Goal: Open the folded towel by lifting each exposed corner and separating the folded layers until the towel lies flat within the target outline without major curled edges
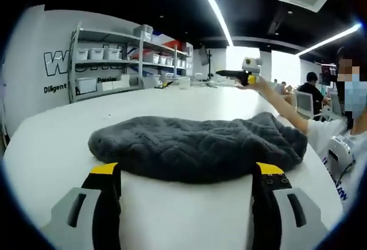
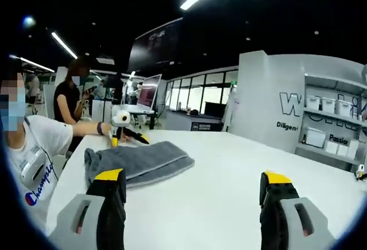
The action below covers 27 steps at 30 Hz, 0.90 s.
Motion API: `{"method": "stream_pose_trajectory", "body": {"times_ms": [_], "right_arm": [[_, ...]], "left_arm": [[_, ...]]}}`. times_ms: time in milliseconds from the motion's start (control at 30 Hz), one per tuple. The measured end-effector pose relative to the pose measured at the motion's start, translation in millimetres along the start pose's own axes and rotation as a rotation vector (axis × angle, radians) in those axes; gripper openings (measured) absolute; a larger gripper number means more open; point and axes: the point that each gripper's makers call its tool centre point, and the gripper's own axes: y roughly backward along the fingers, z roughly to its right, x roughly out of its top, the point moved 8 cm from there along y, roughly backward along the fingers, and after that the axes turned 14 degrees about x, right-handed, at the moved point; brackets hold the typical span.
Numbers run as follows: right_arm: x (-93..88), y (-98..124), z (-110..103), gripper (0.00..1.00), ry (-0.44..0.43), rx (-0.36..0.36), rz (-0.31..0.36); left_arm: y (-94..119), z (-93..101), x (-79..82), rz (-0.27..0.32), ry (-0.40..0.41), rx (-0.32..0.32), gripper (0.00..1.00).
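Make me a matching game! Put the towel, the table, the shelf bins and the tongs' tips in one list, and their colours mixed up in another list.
Things:
1. towel
2. table
3. shelf bins
4. tips of the left tongs

Colours:
A. yellow
B. dark grey
C. plain white, flat top
D. white, sitting in rows on a rack

Pairs: 1-B, 2-C, 3-D, 4-A
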Motion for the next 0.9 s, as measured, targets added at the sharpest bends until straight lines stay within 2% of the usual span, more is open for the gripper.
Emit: {"method": "stream_pose_trajectory", "body": {"times_ms": [133, 267, 400, 600, 900], "right_arm": [[0.6, -10.3, -6.4, 0.99, 0.004, 0.055, -0.017], [0.2, -18.0, -7.8, 0.99, 0.001, 0.069, -0.037], [-4.1, -24.7, -12.8, 0.99, -0.004, 0.077, -0.063], [-1.7, -23.7, -14.8, 0.99, -0.002, 0.076, -0.053], [-3.1, -22.4, -12.3, 0.99, -0.010, 0.071, -0.044]], "left_arm": [[-2.4, -4.6, 1.2, -0.001, 0.003, 0.027, 0.93], [-9.0, -9.5, 5.3, -0.004, 0.032, 0.048, 0.92], [-19.6, -6.3, 6.7, -0.027, 0.031, 0.061, 0.93], [-41.9, -1.5, 13.9, -0.056, 0.016, 0.041, 0.93], [-83.9, 2.9, 26.7, -0.067, -0.006, 0.001, 0.93]]}}
